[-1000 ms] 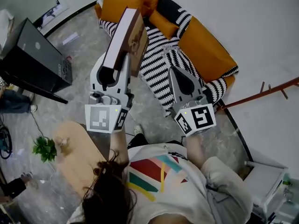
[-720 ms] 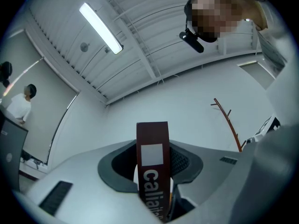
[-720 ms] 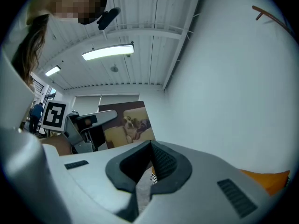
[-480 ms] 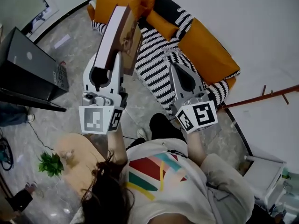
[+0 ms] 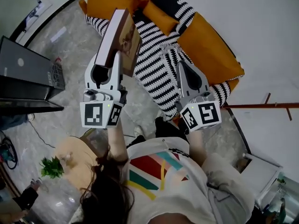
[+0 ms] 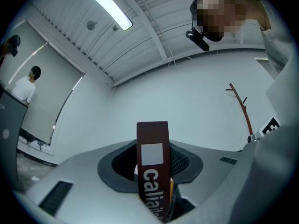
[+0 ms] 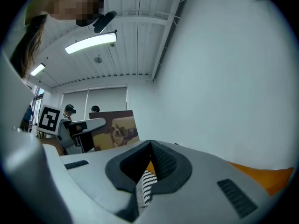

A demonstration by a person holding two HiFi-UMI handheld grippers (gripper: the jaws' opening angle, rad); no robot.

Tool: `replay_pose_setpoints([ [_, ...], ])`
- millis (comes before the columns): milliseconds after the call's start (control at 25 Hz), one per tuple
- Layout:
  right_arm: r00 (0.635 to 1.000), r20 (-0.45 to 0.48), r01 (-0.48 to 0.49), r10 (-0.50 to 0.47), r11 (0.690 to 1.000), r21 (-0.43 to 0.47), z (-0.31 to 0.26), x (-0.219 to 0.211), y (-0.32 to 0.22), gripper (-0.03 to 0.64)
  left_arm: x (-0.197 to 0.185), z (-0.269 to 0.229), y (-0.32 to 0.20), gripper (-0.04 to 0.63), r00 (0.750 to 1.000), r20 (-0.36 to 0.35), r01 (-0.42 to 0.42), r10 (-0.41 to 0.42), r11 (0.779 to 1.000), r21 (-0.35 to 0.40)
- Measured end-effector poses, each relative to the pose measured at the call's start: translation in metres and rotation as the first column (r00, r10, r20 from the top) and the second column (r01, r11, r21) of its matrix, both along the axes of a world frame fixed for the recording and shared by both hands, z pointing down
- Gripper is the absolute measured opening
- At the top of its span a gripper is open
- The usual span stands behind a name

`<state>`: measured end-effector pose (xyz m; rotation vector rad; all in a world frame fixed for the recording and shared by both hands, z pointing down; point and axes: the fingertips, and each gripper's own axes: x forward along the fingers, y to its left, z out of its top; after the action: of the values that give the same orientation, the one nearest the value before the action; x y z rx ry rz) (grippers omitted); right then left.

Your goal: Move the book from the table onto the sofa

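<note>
The book [image 5: 119,35], brown-covered with white page edges, stands on edge in my left gripper [image 5: 117,55], which is shut on its lower end. The left gripper view shows its brown spine [image 6: 153,171] with white lettering clamped between the jaws. The book hangs over the front edge of the black-and-white striped sofa [image 5: 159,73], which has orange cushions [image 5: 205,45]. My right gripper [image 5: 181,64] is over the sofa seat to the right, shut, with nothing in it. In the right gripper view its tips [image 7: 149,146] meet above striped fabric, and the book's cover [image 7: 114,129] shows at the left.
A black cabinet [image 5: 23,78] stands on the floor at the left. Behind me are a round wooden table [image 5: 77,157] and a small plant [image 5: 51,167]. A brown rack bar [image 5: 261,106] and a white unit [image 5: 264,174] are at the right. Other people stand far off.
Both grippers have moved forward toward the sofa, the left still gripping the book. The sofa now lies under the gripper tips; the cabinet and table have slid back in view.
</note>
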<state>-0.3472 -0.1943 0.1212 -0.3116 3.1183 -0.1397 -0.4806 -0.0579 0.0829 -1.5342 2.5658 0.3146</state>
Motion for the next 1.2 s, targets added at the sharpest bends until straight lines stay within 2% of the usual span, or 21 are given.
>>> replay_pose_setpoints([
  [240,0.996,-0.001,-0.09,0.09,0.995,-0.04,0.013,0.006,-0.108,0.011,0.009,0.018,-0.117,0.149,0.991,-0.018,-0.13,0.129,0.99,-0.049],
  [440,0.993,0.007,-0.12,0.12,0.991,-0.056,0.026,0.022,-0.168,0.011,0.022,0.04,-0.197,0.149,0.975,-0.056,-0.221,0.217,0.973,-0.067],
  [520,0.988,0.013,-0.151,0.152,0.986,-0.07,0.032,0.034,-0.191,0.011,0.032,0.05,-0.227,0.149,0.962,-0.064,-0.272,0.267,0.958,-0.086],
  [600,0.981,0.014,-0.192,0.194,0.977,-0.091,0.038,0.044,-0.214,0.011,0.044,0.06,-0.257,0.148,0.938,-0.044,-0.346,0.343,0.928,-0.136],
  [680,0.973,0.002,-0.23,0.231,0.967,-0.108,0.045,0.052,-0.23,0.011,0.055,0.071,-0.283,0.149,0.9,-0.04,-0.435,0.435,0.883,-0.177],
  [840,0.953,-0.026,-0.303,0.302,0.945,-0.123,0.056,0.065,-0.256,0.011,0.073,0.093,-0.324,0.149,0.798,-0.085,-0.601,0.596,0.78,-0.174],
  [920,0.942,-0.031,-0.335,0.334,0.934,-0.12,0.058,0.067,-0.268,0.011,0.081,0.108,-0.343,0.149,0.72,-0.113,-0.693,0.685,0.699,-0.178],
  [1000,0.93,-0.047,-0.367,0.364,0.923,-0.117,0.064,0.068,-0.278,0.011,0.088,0.128,-0.358,0.149,0.621,-0.163,-0.783,0.766,0.598,-0.173],
  [1040,0.923,-0.063,-0.384,0.379,0.916,-0.119,0.069,0.07,-0.282,0.011,0.09,0.138,-0.365,0.149,0.58,-0.189,-0.814,0.792,0.554,-0.175],
  [1080,0.915,-0.08,-0.402,0.395,0.907,-0.123,0.073,0.073,-0.286,0.011,0.092,0.145,-0.372,0.149,0.552,-0.206,-0.833,0.808,0.521,-0.186],
  [1200,0.885,-0.117,-0.464,0.451,0.872,-0.152,0.087,0.087,-0.296,0.011,0.097,0.163,-0.396,0.148,0.502,-0.222,-0.858,0.836,0.451,-0.243],
])
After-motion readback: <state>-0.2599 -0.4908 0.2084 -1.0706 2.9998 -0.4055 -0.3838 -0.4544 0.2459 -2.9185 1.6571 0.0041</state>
